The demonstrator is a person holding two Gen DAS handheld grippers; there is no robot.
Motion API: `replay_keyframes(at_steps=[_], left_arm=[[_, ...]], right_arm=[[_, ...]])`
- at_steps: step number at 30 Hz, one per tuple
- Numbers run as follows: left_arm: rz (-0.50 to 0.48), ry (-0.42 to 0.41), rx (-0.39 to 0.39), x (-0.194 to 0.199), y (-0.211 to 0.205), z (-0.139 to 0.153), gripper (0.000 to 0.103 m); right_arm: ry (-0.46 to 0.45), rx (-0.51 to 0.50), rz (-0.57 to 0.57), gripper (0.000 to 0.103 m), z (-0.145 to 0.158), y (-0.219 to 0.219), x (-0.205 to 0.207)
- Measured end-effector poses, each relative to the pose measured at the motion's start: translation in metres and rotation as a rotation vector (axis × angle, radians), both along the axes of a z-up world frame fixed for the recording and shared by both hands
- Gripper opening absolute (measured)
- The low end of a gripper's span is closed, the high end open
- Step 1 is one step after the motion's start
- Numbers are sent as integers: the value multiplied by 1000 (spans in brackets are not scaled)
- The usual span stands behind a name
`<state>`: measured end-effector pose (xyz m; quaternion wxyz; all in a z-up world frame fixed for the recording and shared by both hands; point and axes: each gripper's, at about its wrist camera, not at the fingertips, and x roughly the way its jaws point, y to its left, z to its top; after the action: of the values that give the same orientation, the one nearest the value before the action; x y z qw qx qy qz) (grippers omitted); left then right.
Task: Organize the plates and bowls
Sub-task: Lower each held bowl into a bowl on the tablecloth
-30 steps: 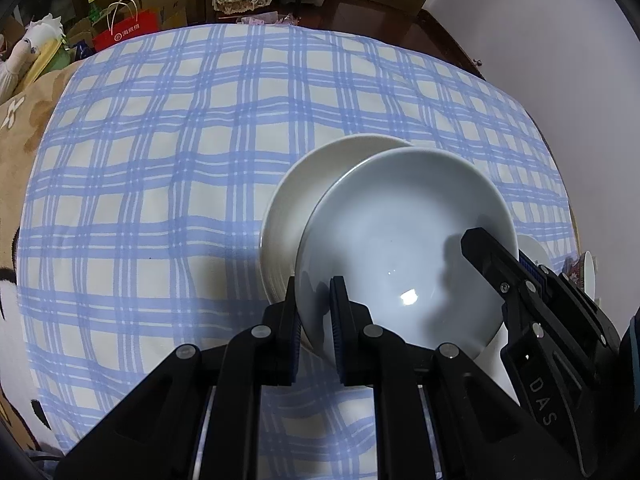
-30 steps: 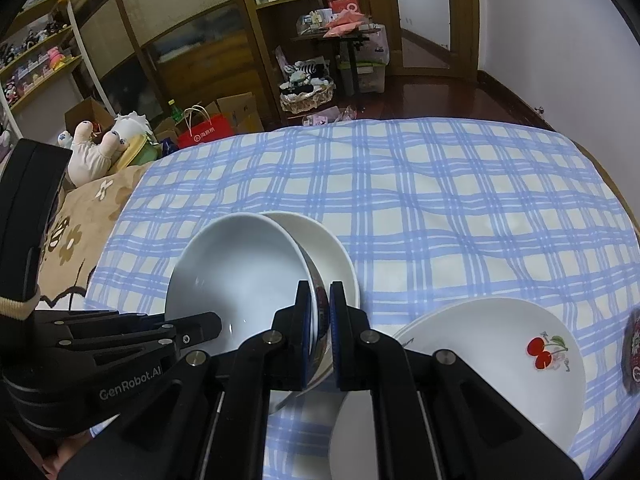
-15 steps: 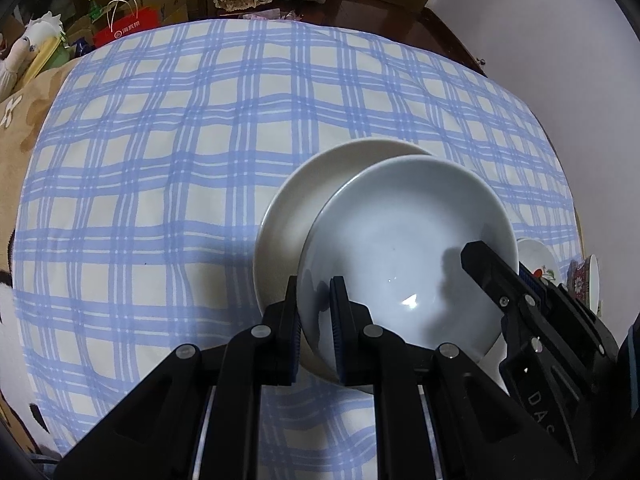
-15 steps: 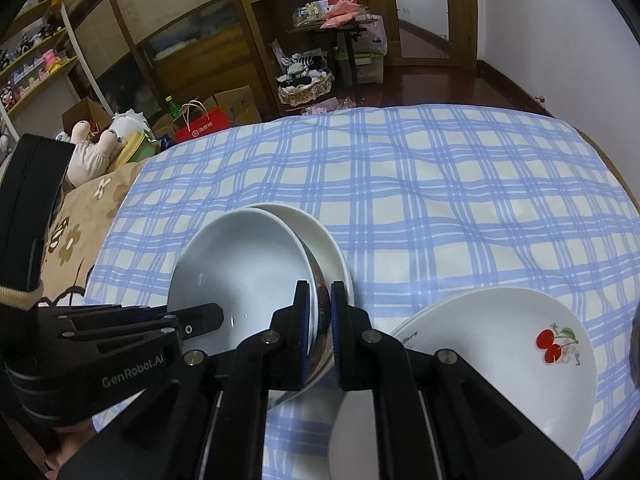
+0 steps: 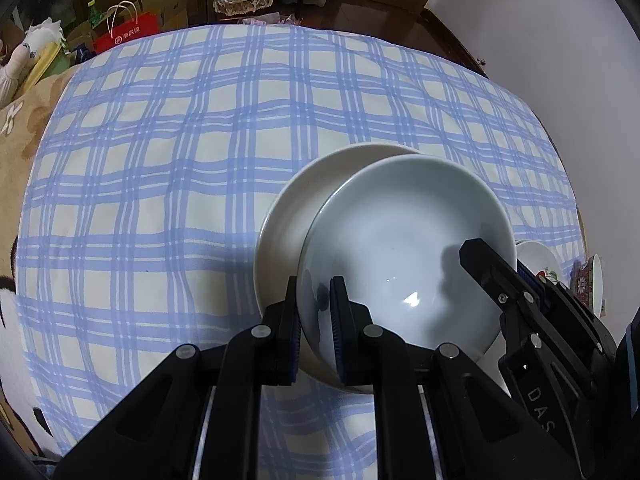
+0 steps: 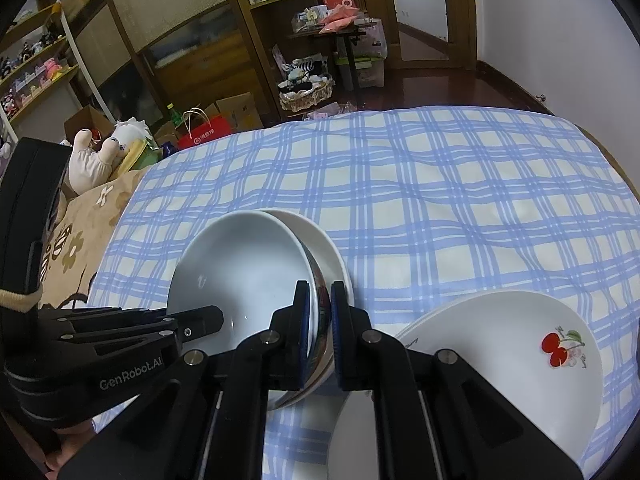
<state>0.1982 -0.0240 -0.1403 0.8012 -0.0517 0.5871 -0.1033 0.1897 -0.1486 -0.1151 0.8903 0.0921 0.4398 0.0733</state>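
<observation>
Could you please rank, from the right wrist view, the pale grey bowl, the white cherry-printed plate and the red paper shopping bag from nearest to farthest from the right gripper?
1. Pale grey bowl: its rim is clamped in the right gripper.
2. White cherry-printed plate: on the cloth to the right.
3. Red paper shopping bag: on the floor beyond the table, upper left.

pale bowl (image 5: 404, 248): tilted, overlapping cream plate (image 5: 292, 208) | cherry-print plate (image 6: 500, 352): just beside, right
</observation>
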Motion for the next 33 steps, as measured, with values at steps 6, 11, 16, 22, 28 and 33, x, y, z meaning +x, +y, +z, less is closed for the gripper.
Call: replay_keyframes(at_steps=[6,11,16,22,28,33], left_arm=[[0,-11,5,1,-1,0,13],[-9,-9,10,1,-2,-1,14],[-48,-17,36,0,-8,1,14],[-45,-50,91,-3,-10,5,16],[-45,-44,81,-4,-8,5,17],[-33,-49,68,-6,-6,10,20]], right_arm=[[-4,-20,8,11,0,1,2],[-3,-24,14,11,0,1,3],[12,-9,14,12,-2,-2,4],[13,-1,16,12,-2,-3,3],[-2,-4,25,15,2,-3,0],[0,-17,-10,18,5,-9,0]])
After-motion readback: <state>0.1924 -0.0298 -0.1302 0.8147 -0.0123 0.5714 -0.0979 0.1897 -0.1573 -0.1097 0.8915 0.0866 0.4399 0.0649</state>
